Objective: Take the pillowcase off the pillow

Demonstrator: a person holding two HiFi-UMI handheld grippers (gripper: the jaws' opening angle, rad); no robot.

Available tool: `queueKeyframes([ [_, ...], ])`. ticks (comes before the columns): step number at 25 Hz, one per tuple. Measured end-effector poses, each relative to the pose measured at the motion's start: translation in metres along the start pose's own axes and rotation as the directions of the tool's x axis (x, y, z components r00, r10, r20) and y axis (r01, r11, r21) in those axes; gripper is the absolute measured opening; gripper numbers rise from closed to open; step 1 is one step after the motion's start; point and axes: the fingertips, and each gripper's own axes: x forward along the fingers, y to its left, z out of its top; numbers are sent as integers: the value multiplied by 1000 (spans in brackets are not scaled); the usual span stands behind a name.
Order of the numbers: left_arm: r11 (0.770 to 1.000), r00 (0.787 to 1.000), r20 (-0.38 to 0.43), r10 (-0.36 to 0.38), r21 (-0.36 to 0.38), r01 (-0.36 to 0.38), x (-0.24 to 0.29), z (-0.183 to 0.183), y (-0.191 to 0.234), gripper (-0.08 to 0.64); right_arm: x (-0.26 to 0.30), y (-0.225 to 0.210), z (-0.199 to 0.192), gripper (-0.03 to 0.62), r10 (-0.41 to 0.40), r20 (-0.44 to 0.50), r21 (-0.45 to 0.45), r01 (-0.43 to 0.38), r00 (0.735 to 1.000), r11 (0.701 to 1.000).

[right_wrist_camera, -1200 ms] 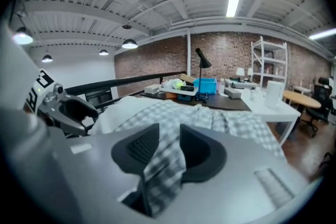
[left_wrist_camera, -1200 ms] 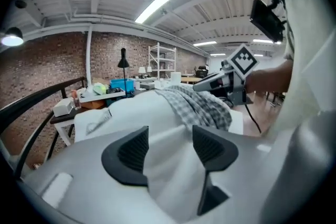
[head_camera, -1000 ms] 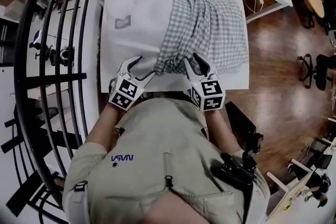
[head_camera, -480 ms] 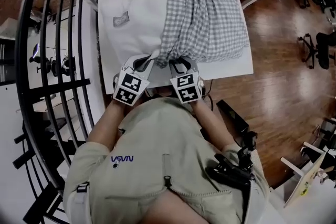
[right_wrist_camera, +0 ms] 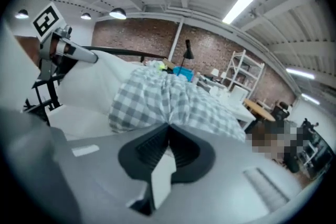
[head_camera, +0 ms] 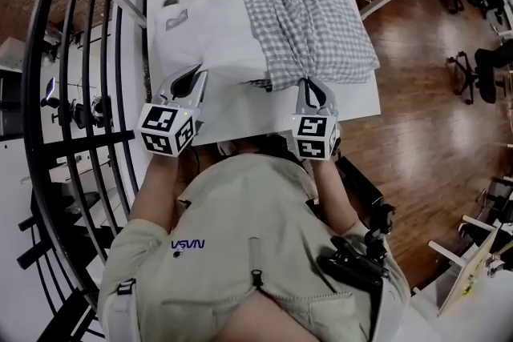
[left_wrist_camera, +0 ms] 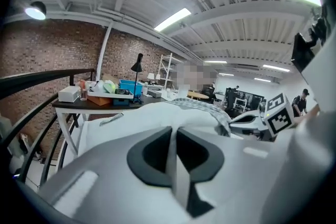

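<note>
**Both grippers clamped, pillow still half in its case**

The pillow [head_camera: 210, 32] lies across the white table [head_camera: 256, 112]. Its left part is bare and its right part is inside the checked pillowcase [head_camera: 313, 20].

The left gripper [head_camera: 196, 76] has its jaws pressed together at the bare near edge of the pillow. A thin fold of white cloth shows between the pads, most likely the pillow's own cover, though that view is too close to be sure. The right gripper [head_camera: 306, 82] has just been closing. Its jaws are now tight on a gathered tuck of checked cloth at the near edge of the pillowcase.

The case is thin, limp and light, so it should bunch and slide rather than resist, and a small pinch may slip out. The firmer hold is the doubled hem at its open end. The pillow is squashy and will fold if pulled by one corner, so it wants a deeper bite into the stuffing.

How much of the pillow sits inside the case is hidden. The person's body cuts off the table's near edge. The wrinkles hide the line of the hem.
</note>
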Motion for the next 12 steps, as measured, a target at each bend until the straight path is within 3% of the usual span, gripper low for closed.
queueKeyframes([
  [6,996,1000,0,2,-92,-2,-9,-19,17,15,18,-69,-51,9,-120,-116,57,127,986,990],
  [12,983,995,-97,-22,-186,4,-1,-92,7,15,43,-61,-110,9,-58,-277,86,85,959,993],
])
